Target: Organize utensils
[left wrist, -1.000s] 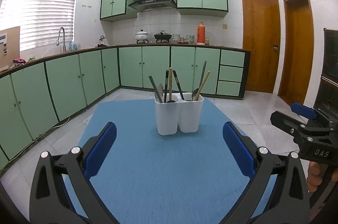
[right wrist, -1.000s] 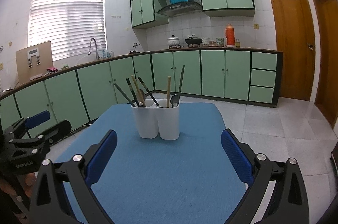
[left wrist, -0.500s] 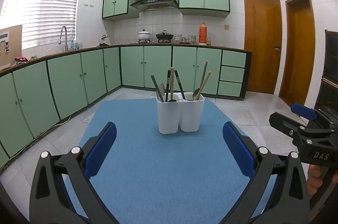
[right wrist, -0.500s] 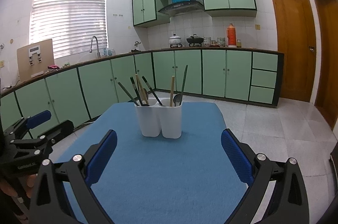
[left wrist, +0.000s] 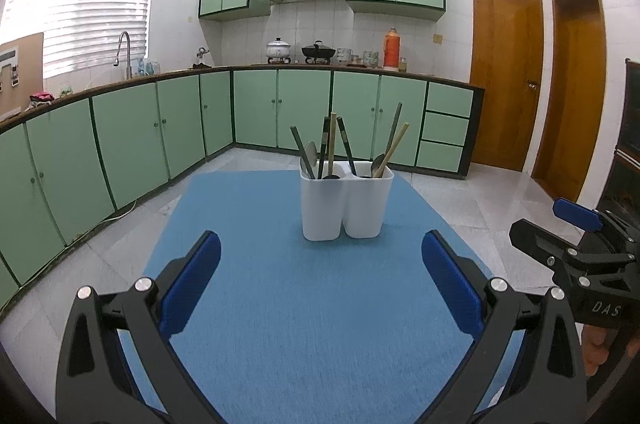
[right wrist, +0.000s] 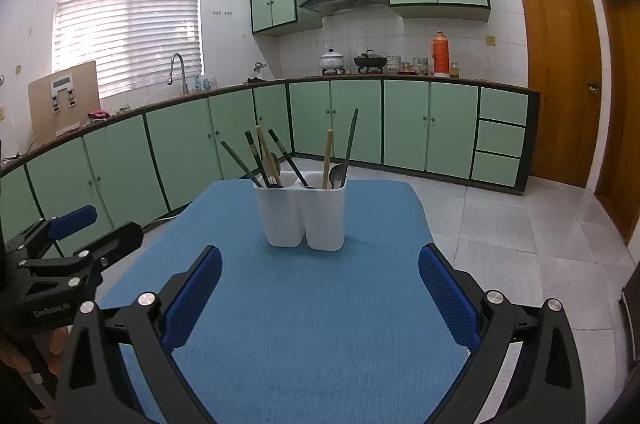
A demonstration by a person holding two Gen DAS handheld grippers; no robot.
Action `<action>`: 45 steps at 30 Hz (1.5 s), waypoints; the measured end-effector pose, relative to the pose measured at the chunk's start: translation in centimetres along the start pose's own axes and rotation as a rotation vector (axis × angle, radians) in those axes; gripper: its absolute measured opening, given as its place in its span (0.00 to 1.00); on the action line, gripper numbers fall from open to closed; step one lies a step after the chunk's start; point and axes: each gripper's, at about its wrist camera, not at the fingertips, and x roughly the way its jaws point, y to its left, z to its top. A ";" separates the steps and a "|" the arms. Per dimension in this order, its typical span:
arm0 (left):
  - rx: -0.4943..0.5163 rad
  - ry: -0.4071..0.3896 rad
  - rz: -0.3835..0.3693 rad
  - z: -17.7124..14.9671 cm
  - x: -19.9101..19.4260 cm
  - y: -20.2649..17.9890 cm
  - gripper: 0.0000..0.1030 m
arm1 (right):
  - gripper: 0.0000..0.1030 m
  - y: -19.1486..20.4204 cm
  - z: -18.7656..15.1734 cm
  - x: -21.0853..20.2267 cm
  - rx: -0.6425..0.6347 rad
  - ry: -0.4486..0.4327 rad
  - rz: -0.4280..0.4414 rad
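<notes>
Through my left wrist camera I see the left gripper (left wrist: pixel 320 280) with its blue-padded fingers (left wrist: pixel 192 284) spread wide and nothing between them, hanging over the blue mat (left wrist: pixel 312 324). The white two-compartment utensil holder (left wrist: pixel 346 201) stands upright on the mat beyond the fingertips, well apart from them, with dark chopsticks (left wrist: pixel 344 145), a wooden stick and spoons leaning out of both cups (I cannot sort every piece). To the holder's right and nearer me sits the right gripper (left wrist: pixel 576 236). Through my right wrist camera the right gripper (right wrist: pixel 320 284) is likewise spread and empty, the utensil holder (right wrist: pixel 302 214) ahead of it on the mat (right wrist: pixel 320 324); the left gripper (right wrist: pixel 68 244) shows left of the holder.
</notes>
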 end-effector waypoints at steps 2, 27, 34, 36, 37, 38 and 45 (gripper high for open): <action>-0.002 0.004 0.000 -0.1 0.1 0.0 0.95 | 0.94 0.0 0.0 0.1 0.001 0.005 -0.001; -0.001 0.023 0.003 0.0 0.7 -0.2 0.95 | 0.94 0.1 0.3 1.1 -0.006 0.029 0.011; -0.003 0.023 0.002 0.0 0.6 -0.1 0.95 | 0.94 0.2 0.4 1.1 -0.006 0.029 0.010; -0.003 0.023 0.003 0.0 0.6 -0.1 0.95 | 0.94 0.2 0.4 1.1 -0.006 0.029 0.011; -0.003 0.023 0.003 0.0 0.6 -0.1 0.95 | 0.94 0.2 0.4 1.1 -0.006 0.029 0.011; -0.002 0.023 0.003 0.0 0.6 -0.1 0.95 | 0.94 0.2 0.4 1.1 -0.006 0.028 0.011; -0.003 0.023 0.003 0.0 0.6 -0.1 0.95 | 0.94 0.2 0.4 1.1 -0.005 0.028 0.010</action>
